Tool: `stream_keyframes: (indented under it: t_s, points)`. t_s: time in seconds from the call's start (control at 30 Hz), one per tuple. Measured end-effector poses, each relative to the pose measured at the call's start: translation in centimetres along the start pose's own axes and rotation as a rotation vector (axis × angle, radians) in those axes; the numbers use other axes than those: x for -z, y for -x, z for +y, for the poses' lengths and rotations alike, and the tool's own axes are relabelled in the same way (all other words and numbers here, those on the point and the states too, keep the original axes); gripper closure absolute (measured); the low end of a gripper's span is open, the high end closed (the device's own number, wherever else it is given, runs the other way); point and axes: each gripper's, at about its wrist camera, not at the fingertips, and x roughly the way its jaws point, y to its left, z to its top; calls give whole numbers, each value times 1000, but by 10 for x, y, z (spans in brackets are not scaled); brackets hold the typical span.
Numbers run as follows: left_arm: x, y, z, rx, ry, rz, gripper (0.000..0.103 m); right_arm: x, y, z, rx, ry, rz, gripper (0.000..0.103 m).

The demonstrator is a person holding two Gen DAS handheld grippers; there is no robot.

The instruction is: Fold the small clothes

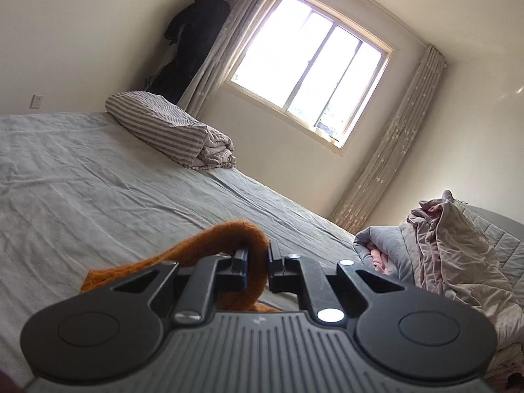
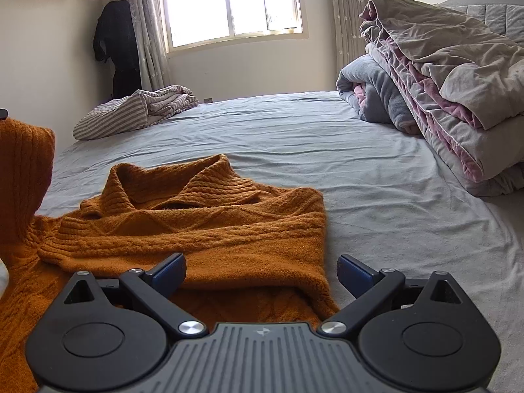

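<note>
Hanging at the far left of the right wrist view, a raised fold of the orange knitted sweater [image 2: 203, 229] stood above the bed [image 2: 376, 177], with the rest of the garment lying flat on the grey sheet near the middle. Its collar pointed toward the far side of the bed, and a sleeve lay folded across the chest.

The left gripper [image 1: 257, 263] was pinching that raised fold: in the left wrist view, orange knit passed between the two fingers, which were pressed nearly together on it. The cloth draped over the fingertips and trailed down to the left, clear of the sheet.

The right gripper [image 2: 262, 270] stood spread wide, with nothing between its fingers. It sat low over the near hem of the sweater, with the left finger above the knit and the right finger just beyond the garment's right edge, over bare sheet. Whether the fingers touched the cloth could not be told.

At the far left corner of the bed lay a striped folded blanket [image 2: 137, 111]. Behind it, a dark garment [image 2: 114, 46] hung on the wall beside the curtain [image 2: 147, 32]. The window [image 2: 229, 3] was bright at the far centre. At the right, a stack of grey and pink quilts [image 2: 442, 82] rested against the padded headboard [image 2: 491, 13].
</note>
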Motion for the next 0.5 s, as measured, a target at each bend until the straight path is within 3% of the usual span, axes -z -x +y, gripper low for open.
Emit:
stream_keyframes:
  t_s: [0.13,0.23,0.5]
  points:
    - [34,-16,-30,62,-27,93,95,0,-1,-6,0,-22,4,4]
    - [70,-29,-48,104,-68,214,95,0,-2,-9,-8,-40,11,4]
    - [170,-49,-60,166,-293,535,91,1,-6,-7,-39,-33,34,4]
